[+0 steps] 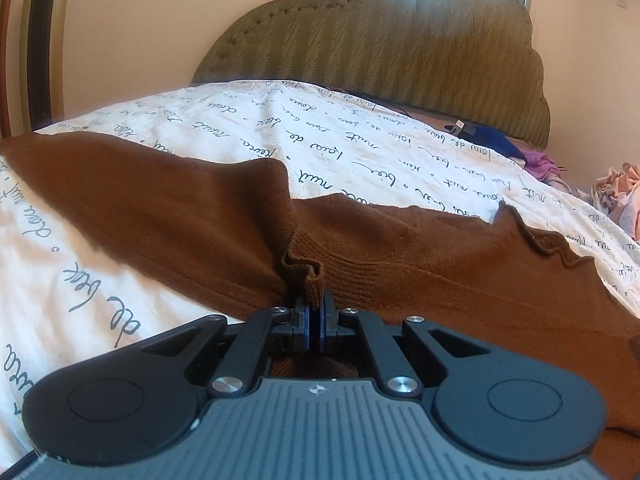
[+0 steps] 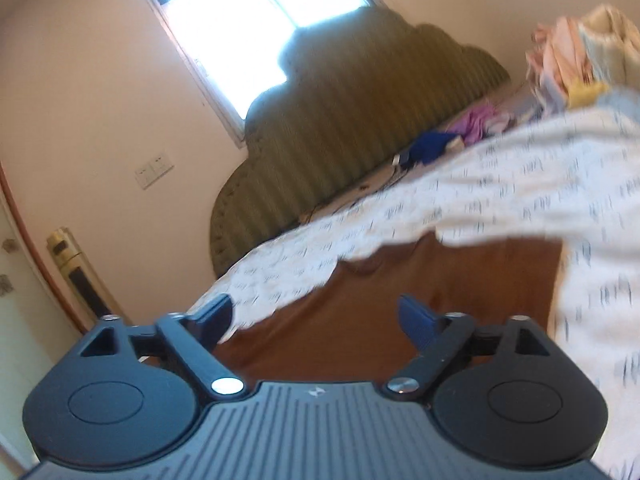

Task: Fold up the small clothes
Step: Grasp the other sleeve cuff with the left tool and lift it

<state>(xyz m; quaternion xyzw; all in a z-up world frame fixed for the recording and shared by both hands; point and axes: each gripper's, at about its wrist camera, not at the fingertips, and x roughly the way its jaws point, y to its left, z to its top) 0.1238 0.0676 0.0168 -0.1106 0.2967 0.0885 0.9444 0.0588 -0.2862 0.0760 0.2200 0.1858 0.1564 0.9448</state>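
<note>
A: Bedspread first, the white one with the handwriting print: it covers the bed right up to the green padded headboard, and it is your work surface.

B: And the garment?

A: Your brown knit sweater lies spread across the bedspread directly in front of both of your grippers. From the left wrist camera a sleeve runs out toward the upper left, and the body lies to the right with a wavy ribbed edge. It looks mostly flat and open. I see no finished fold, so I judge you are at the start of this piece.

B: What else is waiting?

A: A heap of pink and pale clothes sits at the far right of the bed, with purple and blue pieces near the headboard. None of them looks folded, so most of the task seems to be ahead of you.

B: And the tongs?

A: Your left gripper is pinched together on the ribbed cuff of the sweater; the knit bunches up just above the blue pads. Your right gripper stands wide apart, with nothing between its fingers, hanging over the brown cloth without touching it. That view is blurred.

B: So what is left for this piece?

A: Probably bringing the cuff over the body, then the other side, then folding the sweater up.
</note>
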